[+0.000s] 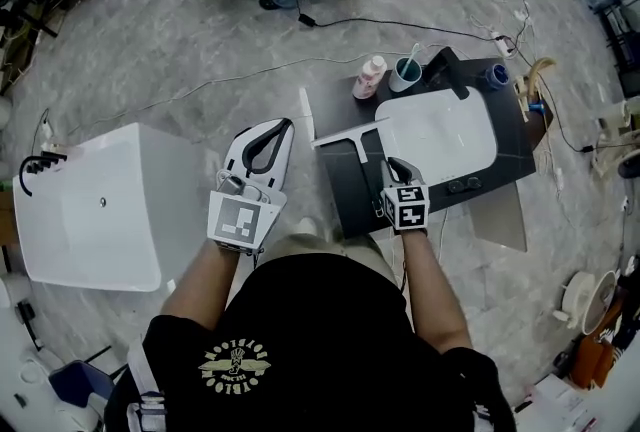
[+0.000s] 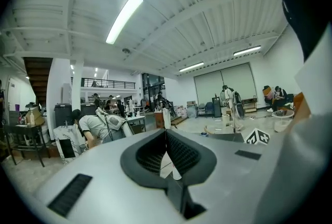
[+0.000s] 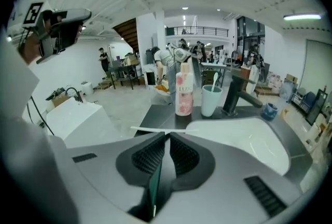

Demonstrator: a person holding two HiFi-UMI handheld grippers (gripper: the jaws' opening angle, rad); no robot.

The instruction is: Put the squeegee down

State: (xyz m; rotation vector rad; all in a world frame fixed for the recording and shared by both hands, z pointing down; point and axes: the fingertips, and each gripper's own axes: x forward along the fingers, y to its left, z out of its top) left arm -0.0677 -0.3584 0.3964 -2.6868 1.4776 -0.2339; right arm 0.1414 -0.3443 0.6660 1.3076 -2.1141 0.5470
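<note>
The right gripper (image 3: pixel 167 134) has its jaws narrow, pressed on the thin dark handle of the squeegee (image 1: pixel 352 133), which runs up the slot between the pads. The white blade lies crosswise just beyond the jaw tips, over the dark worktop (image 1: pixel 342 188). Its left end reaches the worktop's left edge, and its right end stops near the rim of the white basin (image 1: pixel 445 135). That rim sits close to the right of the jaws, so the room on that side is tight. Ahead of the blade is a short bare strip of worktop, then a pink bottle (image 1: pixel 369 77), a teal cup (image 1: pixel 406 74) and a black tap (image 1: pixel 447 70) along the far edge. Left of the jaws the worktop ends and open floor (image 1: pixel 200 50) begins. There the left gripper (image 1: pixel 287 124) hangs off the worktop, its jaws closed tip to tip with nothing between them. Farther left a white sink (image 1: pixel 100 200) stands on the floor.

The handle's gripped length is hidden in the jaws. Whether the blade touches the worktop cannot be told. The right gripper's body covers the near worktop in its own view
</note>
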